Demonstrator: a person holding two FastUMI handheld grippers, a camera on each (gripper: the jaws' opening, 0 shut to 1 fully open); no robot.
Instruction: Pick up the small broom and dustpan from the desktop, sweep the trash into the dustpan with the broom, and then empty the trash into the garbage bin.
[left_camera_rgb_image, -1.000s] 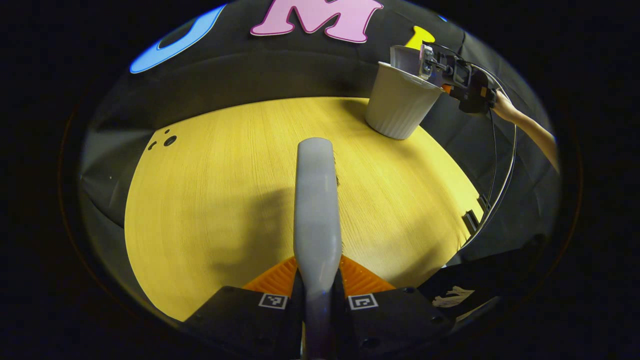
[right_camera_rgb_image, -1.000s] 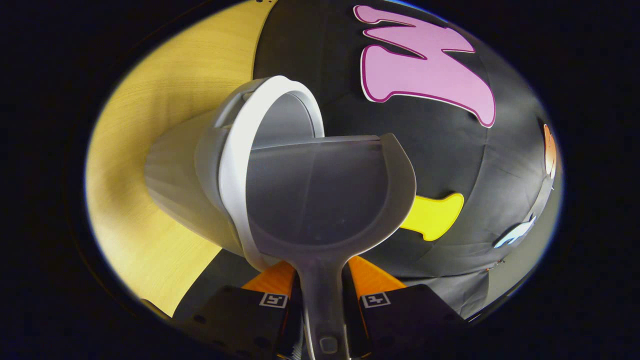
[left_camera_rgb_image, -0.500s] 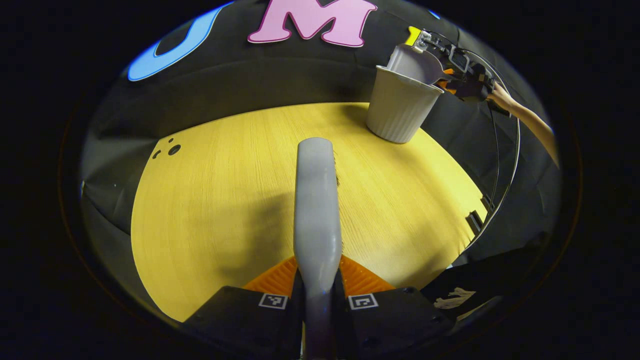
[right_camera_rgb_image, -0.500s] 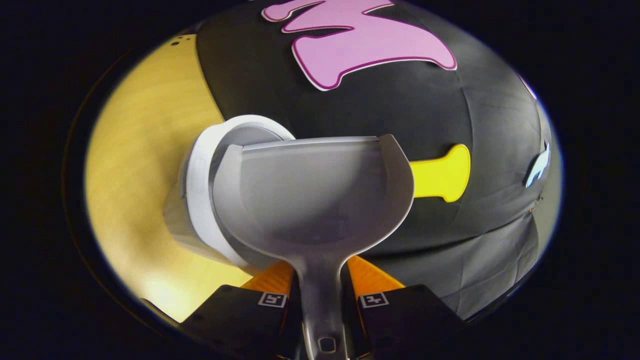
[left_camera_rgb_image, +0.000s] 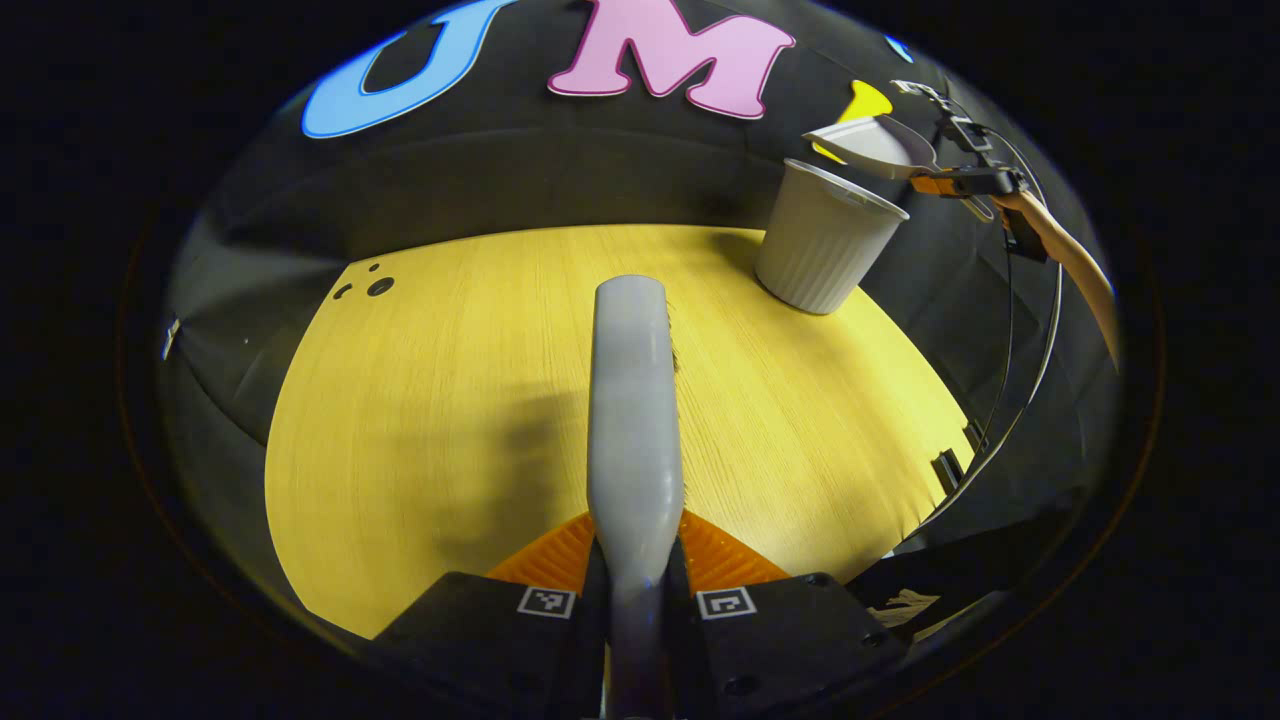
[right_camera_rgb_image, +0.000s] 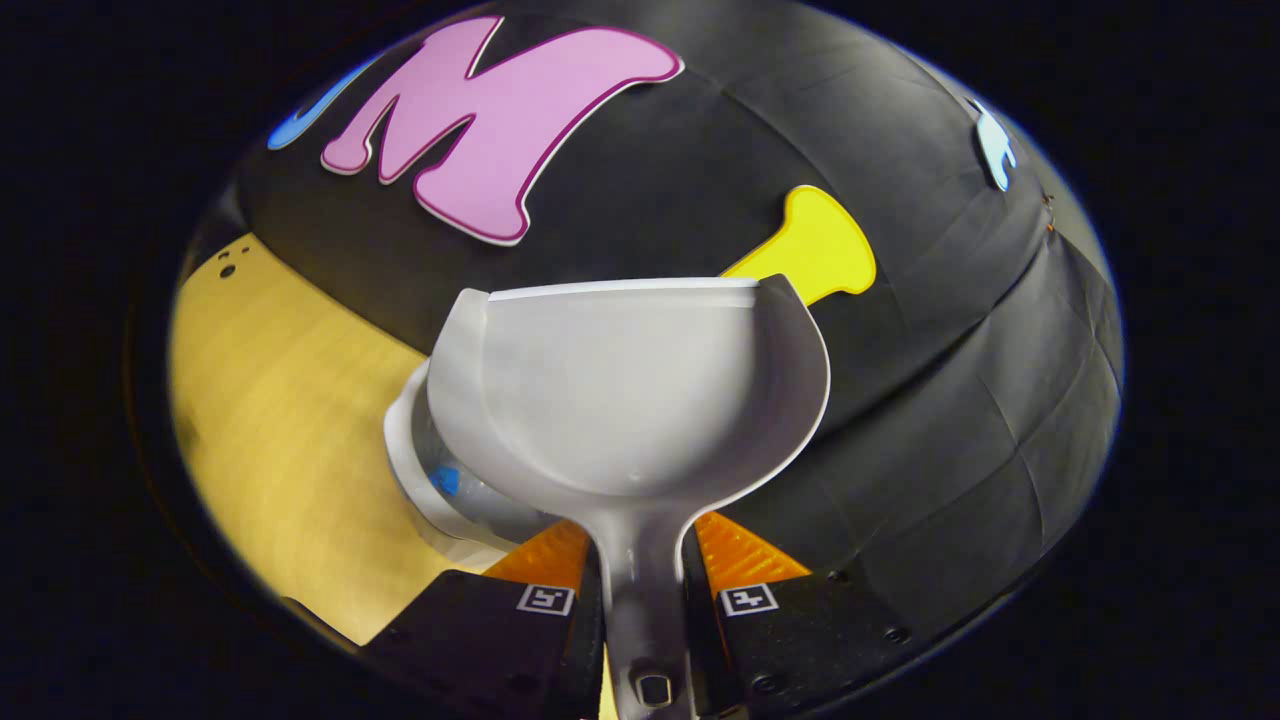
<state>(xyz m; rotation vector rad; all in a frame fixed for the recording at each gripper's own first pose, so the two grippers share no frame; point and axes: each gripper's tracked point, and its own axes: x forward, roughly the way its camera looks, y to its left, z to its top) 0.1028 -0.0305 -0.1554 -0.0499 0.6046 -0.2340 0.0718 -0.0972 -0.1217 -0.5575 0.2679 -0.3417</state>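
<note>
My left gripper (left_camera_rgb_image: 637, 565) is shut on the grey handle of the small broom (left_camera_rgb_image: 633, 400), which points forward over the yellow wooden desktop (left_camera_rgb_image: 450, 400). My right gripper (right_camera_rgb_image: 640, 560) is shut on the handle of the grey dustpan (right_camera_rgb_image: 625, 390); the pan is roughly level and I see nothing in its scoop. The white ribbed garbage bin (left_camera_rgb_image: 825, 240) stands at the desktop's far right, and the dustpan (left_camera_rgb_image: 868, 145) hovers just above its rim. In the right gripper view the bin (right_camera_rgb_image: 425, 480) sits below and left of the pan, with a blue scrap (right_camera_rgb_image: 446, 479) inside.
The black cloth wall rises right behind the bin. A person's forearm (left_camera_rgb_image: 1075, 265) and a cable (left_camera_rgb_image: 1010, 400) reach in along the right side. Small dark holes (left_camera_rgb_image: 372, 286) mark the desktop's far left corner.
The dustpan has swung back from tipped into the bin to about level and has risen above the rim. The broom has held its place over the desktop.
</note>
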